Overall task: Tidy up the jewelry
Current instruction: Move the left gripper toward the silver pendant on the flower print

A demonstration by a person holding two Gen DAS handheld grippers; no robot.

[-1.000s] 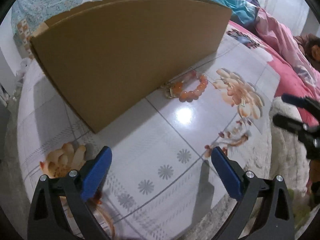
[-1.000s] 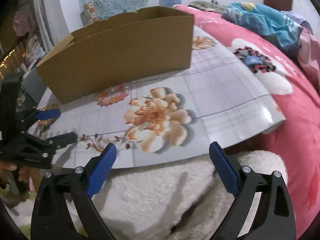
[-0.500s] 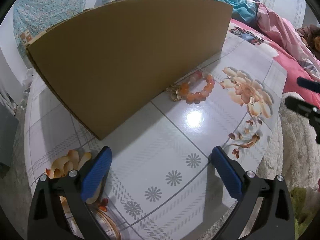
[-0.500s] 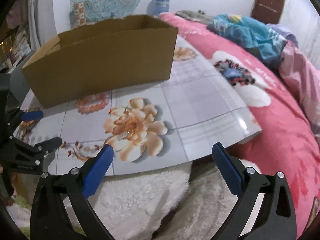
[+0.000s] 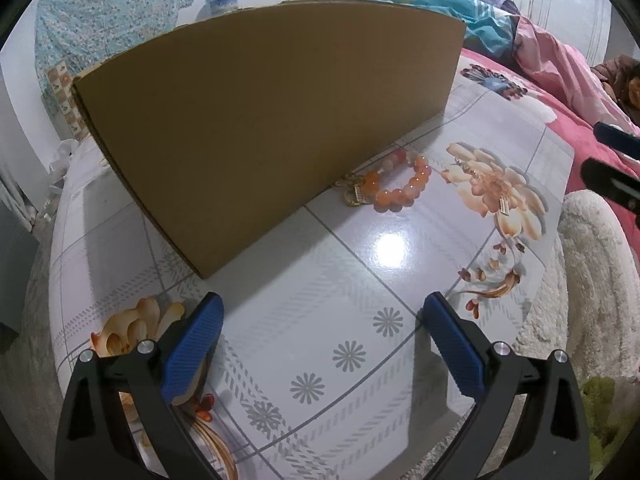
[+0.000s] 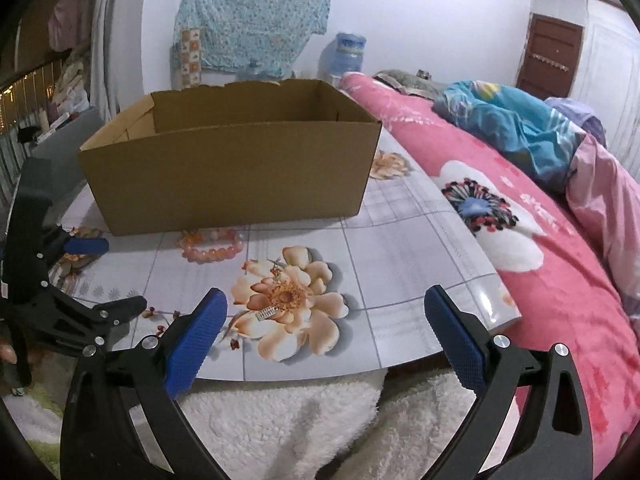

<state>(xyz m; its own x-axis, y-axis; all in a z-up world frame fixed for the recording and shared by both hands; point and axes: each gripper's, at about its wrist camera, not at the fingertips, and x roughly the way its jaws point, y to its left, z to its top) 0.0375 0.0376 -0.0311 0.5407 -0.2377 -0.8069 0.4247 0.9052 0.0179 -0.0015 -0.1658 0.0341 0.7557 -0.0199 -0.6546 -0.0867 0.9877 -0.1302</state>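
Cardboard box (image 6: 228, 176) looks empty, from right view only.

— Where's the bracelet (image 6: 211, 245)?
— On the table (image 6: 404, 256), just before the cardboard box (image 6: 228, 184).
— And the small earring (image 6: 267, 313)?
— At the bracelet's five o'clock, nearer us; the bed (image 6: 560, 264) lies at three.

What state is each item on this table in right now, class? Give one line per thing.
Cardboard box: open at the top, upright; no contents visible.
Orange bead bracelet: lying flat on the table, close against the box's front wall.
Small earring: lying loose on the printed flower.
Left tool: open, holding nothing.
Right tool: open, holding nothing.
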